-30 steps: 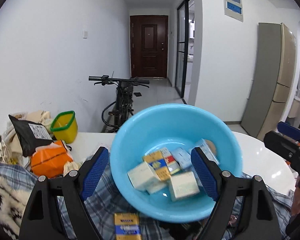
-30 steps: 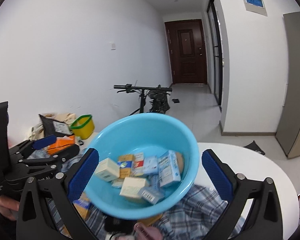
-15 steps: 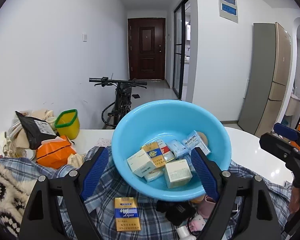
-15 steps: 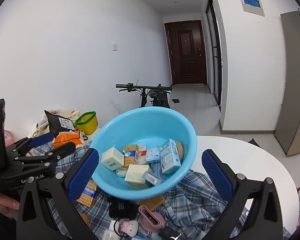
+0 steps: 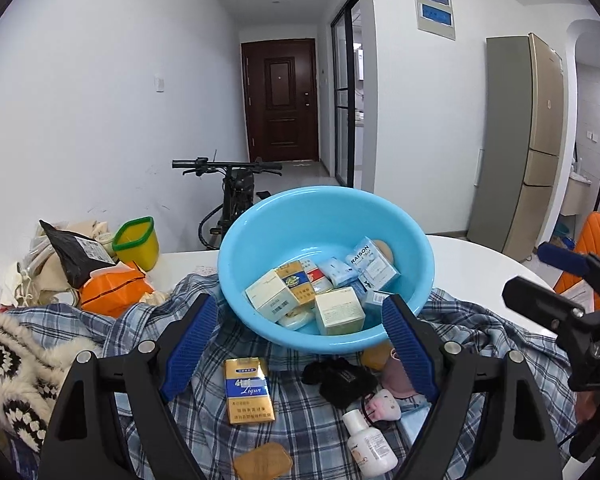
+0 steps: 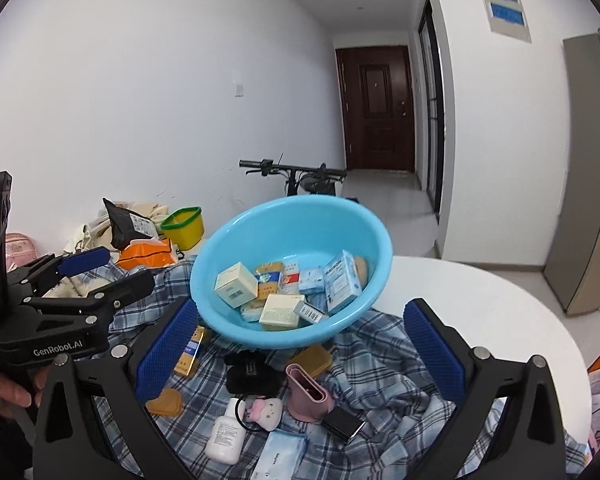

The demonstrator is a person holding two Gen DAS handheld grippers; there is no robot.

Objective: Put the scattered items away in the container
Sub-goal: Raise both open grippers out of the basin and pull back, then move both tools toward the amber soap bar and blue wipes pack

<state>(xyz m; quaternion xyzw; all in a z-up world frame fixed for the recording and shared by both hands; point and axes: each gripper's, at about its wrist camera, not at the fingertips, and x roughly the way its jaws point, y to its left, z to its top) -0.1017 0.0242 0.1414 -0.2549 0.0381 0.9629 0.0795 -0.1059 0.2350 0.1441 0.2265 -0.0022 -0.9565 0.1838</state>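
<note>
Blue basin (image 5: pixel 328 216) sits tilted on a plaid shirt (image 5: pixel 300 420) spread over the white table (image 5: pixel 472 264); near rim lower than far rim. Already holds a pile of small cardboard boxes (image 5: pixel 336 314), packed loosely, some on edge.

Left gripper (image 5: pixel 300 344): jaws wide apart, nothing between them, hanging just in front of the basin. Right gripper (image 6: pixel 296 348): jaws likewise spread, empty, over the loose items.

Still out on the cloth: gold cigarette pack (image 5: pixel 249 390), flat, face up; small white bottle (image 6: pixel 225 432) lying on its side; pink stand (image 6: pixel 308 390); black pouch (image 6: pixel 252 372); pink charm (image 6: pixel 266 408); flat tan pieces (image 6: pixel 165 398); pale blue packet (image 6: pixel 280 456) at the near edge.

Handling judgement:
- Cigarette pack: light, stiff card, likely slick wrapper. Take across the two long edges, mid-length; it lies flat, so the fingers must dig into the soft cloth to get under
- Bottle: smooth round plastic, prone to roll or squirt out. Grip across the body, not the cap
- Pouch and charm: soft, forgiving, pinch anywhere
- Cloth wrinkles and may lift with a grasp
- Basin looks light and is propped unevenly; a hard drop could tip it
</note>
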